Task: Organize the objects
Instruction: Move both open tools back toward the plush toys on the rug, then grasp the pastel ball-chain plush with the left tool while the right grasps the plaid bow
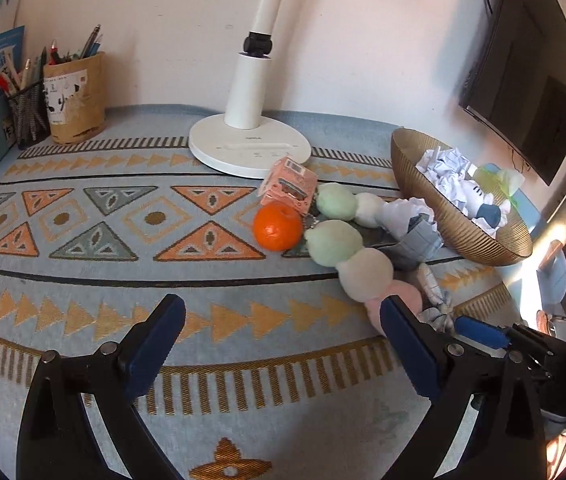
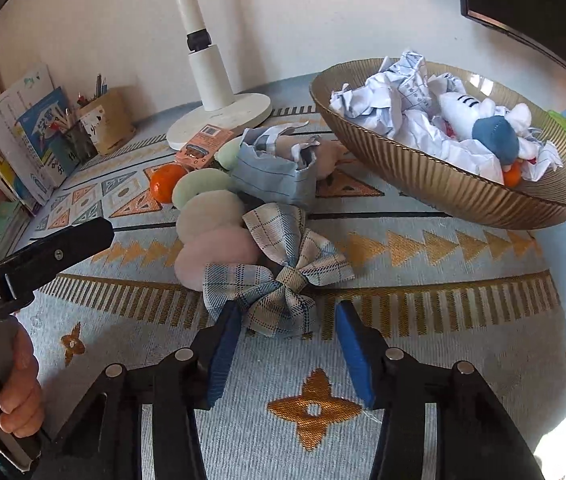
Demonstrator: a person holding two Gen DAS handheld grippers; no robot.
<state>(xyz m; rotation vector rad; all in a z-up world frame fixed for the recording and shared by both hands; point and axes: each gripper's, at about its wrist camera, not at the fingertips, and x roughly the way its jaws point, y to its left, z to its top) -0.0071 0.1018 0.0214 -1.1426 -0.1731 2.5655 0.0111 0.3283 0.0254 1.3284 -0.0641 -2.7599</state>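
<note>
- My right claw (image 2: 287,354) sits low over the plaid fabric bow (image 2: 279,276), jaws narrowed to either side of its near lobe. The left blue pad looks like it's touching cloth, the right pad has a gap, so I wouldn't call it a grip yet.
- The bow lies on the patterned tablecloth (image 2: 463,312), just in front of the ribbed brown bowl (image 2: 443,188) and right against the pink end of the pastel plush dango skewer (image 2: 211,220).
- Handling guess: light, floppy and not fragile. The lobes will probably squash and slip, so I'd pinch the knotted middle.
- My left claw (image 1: 283,340) is wide open with nothing in it, hovering over the cloth near the plush.
- Count on the table: one bow, two plush skewers as far as I can tell, one tangerine (image 1: 277,227), one small pink carton (image 1: 291,184) and one crumpled blue-lined paper wad (image 2: 273,170).
- In the bowl: a pile of crumpled paper (image 2: 395,100) (can't count the pieces), one white-and-blue plush toy (image 2: 483,124) and one orange thing peeking out.
- One white desk lamp (image 1: 249,136) and two pen holders at the back.
</note>
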